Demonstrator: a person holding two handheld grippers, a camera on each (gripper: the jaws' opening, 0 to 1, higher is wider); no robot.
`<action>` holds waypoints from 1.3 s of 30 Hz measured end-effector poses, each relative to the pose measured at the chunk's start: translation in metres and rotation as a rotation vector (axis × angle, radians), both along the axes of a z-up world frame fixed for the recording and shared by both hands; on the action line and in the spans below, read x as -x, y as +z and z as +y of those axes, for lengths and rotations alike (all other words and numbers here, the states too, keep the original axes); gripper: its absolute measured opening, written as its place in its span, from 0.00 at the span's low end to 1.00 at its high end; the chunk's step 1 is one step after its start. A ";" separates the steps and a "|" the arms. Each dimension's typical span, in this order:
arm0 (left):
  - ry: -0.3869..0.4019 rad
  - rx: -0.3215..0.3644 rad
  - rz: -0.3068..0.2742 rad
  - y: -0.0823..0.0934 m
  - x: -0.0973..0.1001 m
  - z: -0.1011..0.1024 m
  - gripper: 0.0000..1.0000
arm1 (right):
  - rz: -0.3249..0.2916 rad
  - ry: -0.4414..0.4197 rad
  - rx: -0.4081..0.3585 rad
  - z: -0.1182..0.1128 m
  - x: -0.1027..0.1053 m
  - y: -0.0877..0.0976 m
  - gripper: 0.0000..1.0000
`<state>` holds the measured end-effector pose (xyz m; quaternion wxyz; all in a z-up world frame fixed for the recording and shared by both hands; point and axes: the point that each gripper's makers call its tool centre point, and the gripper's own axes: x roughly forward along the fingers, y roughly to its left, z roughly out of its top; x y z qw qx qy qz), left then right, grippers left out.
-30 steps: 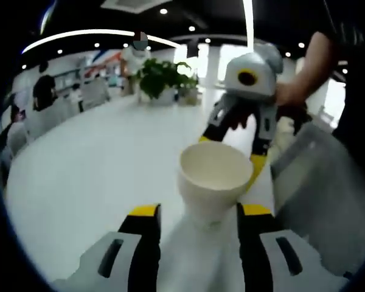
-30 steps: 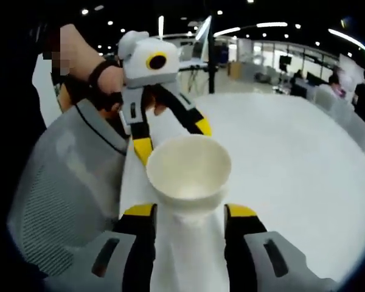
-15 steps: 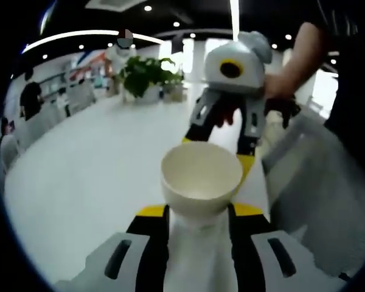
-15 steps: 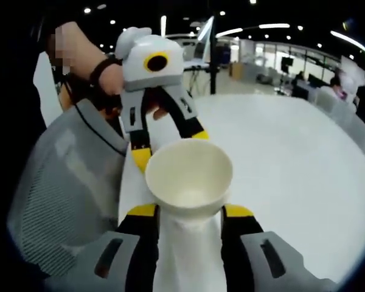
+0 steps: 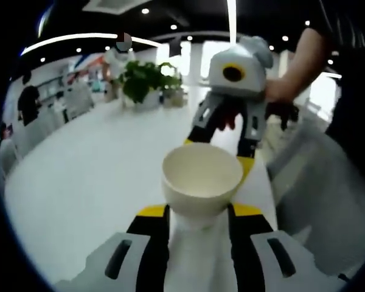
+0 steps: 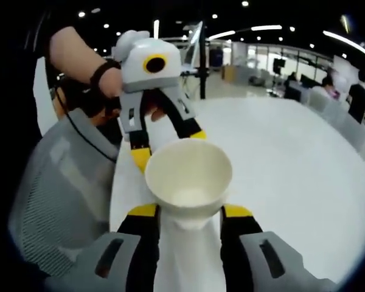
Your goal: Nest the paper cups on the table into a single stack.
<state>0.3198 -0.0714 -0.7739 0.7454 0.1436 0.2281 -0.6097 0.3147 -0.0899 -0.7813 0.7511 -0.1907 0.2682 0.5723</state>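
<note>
I hold two grippers over the white table, and one white paper cup sits between them with its open mouth up. In the left gripper view my left gripper has its yellow-tipped jaws pressed on both sides of the cup's lower part — it is squeezing the cup. Across from it I see my right gripper, with my hand behind it; its jaws are spread and reach toward the far side of the cup. In the right gripper view the same cup sits between the right gripper's own jaws, touching them, but I cannot tell if they grip it. A grey mesh chair back is beside the table — close to me. A green plant stands far off.
</note>
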 end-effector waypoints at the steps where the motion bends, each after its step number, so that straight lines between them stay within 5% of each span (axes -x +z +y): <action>1: -0.006 -0.002 -0.007 0.002 -0.003 -0.001 0.36 | -0.010 -0.001 0.001 -0.001 -0.005 0.002 0.35; 11: -0.036 -0.002 -0.050 0.018 -0.043 -0.008 0.36 | -0.062 -0.006 0.013 -0.009 -0.044 0.015 0.34; 39: 0.001 -0.015 -0.027 -0.008 -0.140 0.004 0.36 | -0.017 0.002 0.024 0.003 -0.143 -0.012 0.33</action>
